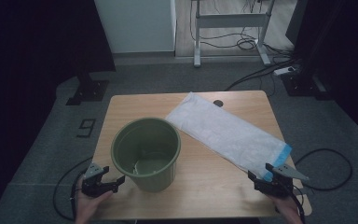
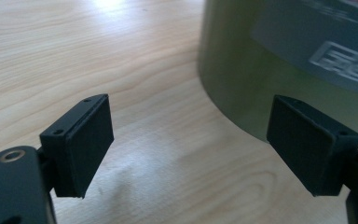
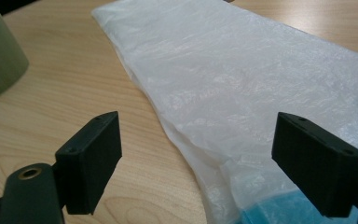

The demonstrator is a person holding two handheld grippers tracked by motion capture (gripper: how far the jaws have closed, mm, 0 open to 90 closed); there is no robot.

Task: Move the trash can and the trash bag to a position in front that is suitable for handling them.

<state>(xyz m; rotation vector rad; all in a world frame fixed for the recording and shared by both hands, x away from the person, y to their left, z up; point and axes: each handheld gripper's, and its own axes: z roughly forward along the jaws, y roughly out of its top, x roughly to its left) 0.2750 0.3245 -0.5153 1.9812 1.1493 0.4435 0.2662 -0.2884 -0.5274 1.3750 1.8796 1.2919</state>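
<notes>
An olive-green plastic bucket (image 1: 147, 152) stands upright on the wooden table (image 1: 205, 186), left of centre. A flat white plastic bag (image 1: 226, 133) with a blue band at its near end lies slantwise on the right half. My left gripper (image 1: 106, 180) rests open at the table's near left, just left of the bucket's base (image 2: 261, 84), with nothing between its jaws. My right gripper (image 1: 269, 175) is open at the near right, its jaws either side of the bag's near end (image 3: 261, 116), above the blue band (image 3: 279, 212).
A round grommet hole (image 1: 218, 103) sits at the table's far edge. Cables (image 1: 328, 163) run over the grey floor on the right. A white desk frame (image 1: 230, 28) stands behind, and a dark stand base (image 1: 87, 91) at far left.
</notes>
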